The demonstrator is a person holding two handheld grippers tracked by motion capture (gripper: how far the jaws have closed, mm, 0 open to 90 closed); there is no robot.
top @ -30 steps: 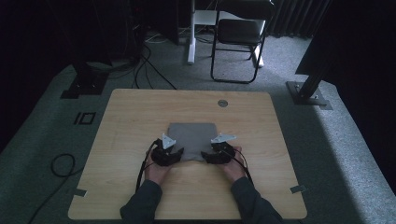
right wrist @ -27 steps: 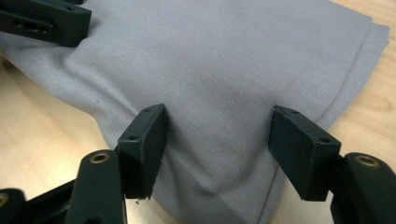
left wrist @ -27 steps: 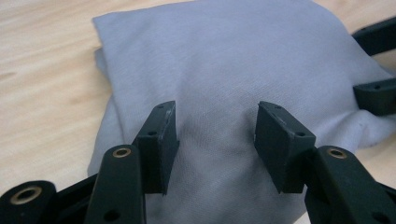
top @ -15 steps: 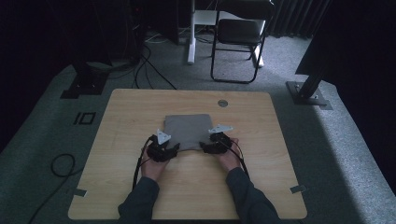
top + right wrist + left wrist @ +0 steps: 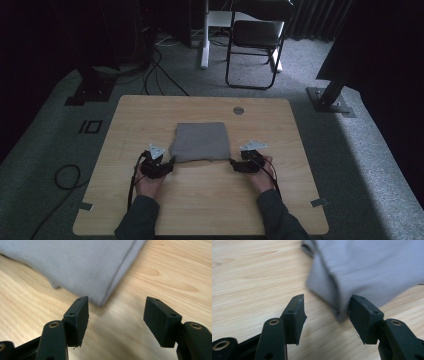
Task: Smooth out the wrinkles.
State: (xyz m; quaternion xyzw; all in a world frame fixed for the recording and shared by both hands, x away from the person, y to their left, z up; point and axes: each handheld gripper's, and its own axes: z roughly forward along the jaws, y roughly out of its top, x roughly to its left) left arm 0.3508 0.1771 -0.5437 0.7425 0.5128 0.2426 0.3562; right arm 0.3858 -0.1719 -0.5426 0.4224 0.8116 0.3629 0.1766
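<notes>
Folded grey cloth [image 5: 201,142] between released left claw [image 5: 169,163] and released right claw [image 5: 233,163].

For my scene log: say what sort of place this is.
Probably a lab or recording studio: a lone wooden table on grey carpet, dark curtains behind, cables on the floor, and a folding chair.

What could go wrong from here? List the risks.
1. The left gripper stands open right at the cloth's near corner; pulling away could snag the hem and undo the fold.
2. The right gripper is open just off the other corner; a sideways brush might skew the cloth on the table.
</notes>
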